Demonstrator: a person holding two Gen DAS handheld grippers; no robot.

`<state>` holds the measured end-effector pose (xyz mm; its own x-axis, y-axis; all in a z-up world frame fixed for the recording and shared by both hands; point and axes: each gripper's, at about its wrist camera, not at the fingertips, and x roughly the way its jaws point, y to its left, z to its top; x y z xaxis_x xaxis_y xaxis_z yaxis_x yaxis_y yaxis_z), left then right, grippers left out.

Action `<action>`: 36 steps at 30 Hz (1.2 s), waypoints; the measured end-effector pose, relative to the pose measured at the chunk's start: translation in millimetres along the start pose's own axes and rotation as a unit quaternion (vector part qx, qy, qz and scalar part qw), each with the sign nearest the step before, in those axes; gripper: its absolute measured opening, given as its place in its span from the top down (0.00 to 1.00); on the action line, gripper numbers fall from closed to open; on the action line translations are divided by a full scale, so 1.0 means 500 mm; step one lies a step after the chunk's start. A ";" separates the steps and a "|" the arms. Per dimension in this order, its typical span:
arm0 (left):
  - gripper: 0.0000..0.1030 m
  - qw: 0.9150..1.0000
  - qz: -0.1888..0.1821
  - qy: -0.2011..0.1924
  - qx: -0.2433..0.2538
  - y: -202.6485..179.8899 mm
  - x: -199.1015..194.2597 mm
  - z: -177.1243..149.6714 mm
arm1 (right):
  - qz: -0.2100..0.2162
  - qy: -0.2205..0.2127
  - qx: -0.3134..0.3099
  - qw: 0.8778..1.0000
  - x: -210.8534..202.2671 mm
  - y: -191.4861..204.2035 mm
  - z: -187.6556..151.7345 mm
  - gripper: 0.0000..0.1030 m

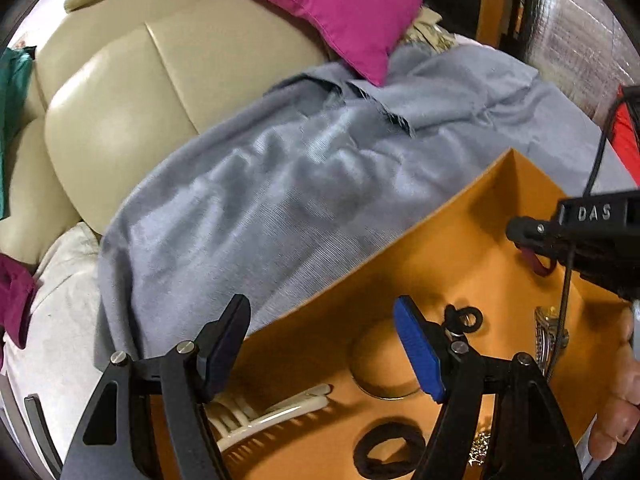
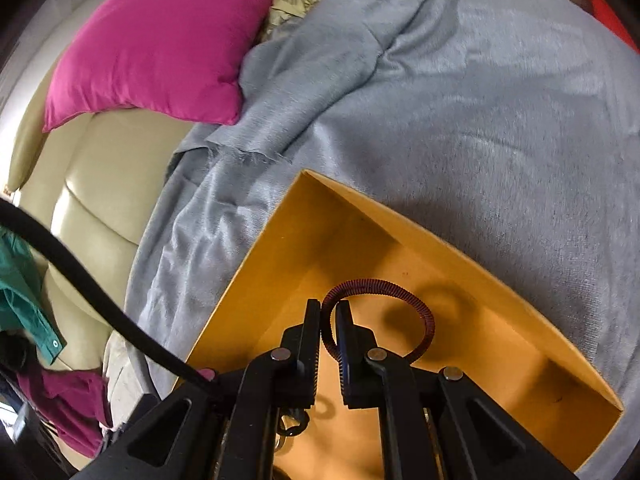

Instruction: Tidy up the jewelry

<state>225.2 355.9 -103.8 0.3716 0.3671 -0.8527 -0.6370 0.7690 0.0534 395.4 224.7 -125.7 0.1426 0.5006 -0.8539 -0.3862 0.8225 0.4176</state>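
Your orange box point(image 1: 452, 216) holds a cream comb point(image 1: 276, 408), black hair tie point(image 1: 390, 454) and watch point(image 1: 550, 336). Your right gripper point(image 2: 329, 320) pinches a maroon ribbed bangle point(image 2: 424, 312) above its floor; your left gripper point(image 1: 320, 344) gapes wide.

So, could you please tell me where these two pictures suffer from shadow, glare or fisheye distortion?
Right wrist view: the dark red bangle casts a soft shadow on the orange box floor; straight box walls bow outward. Left wrist view: glare sheens the cream sofa and grey blanket; the right hand-held gripper looks slightly soft.
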 end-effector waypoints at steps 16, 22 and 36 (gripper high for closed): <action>0.27 1.000 0.009 -0.025 0.008 -0.013 -0.039 -0.003 | 0.027 -0.056 -0.020 0.998 -0.143 -0.017 -0.052 0.55; 0.27 0.998 0.010 -0.051 0.018 -0.025 -0.079 -0.013 | 0.018 -0.099 -0.044 0.994 -0.243 -0.030 -0.111 0.55; 0.27 0.992 -0.028 -0.117 0.047 -0.045 -0.197 -0.089 | -0.055 -0.164 -0.113 0.978 -0.417 -0.034 -0.332 0.55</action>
<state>173.0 279.1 -43.9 0.5582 0.4264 -0.7118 -0.5497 0.8326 0.0676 220.8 61.6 -6.2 0.4657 0.5029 -0.7282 -0.5382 0.8141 0.2180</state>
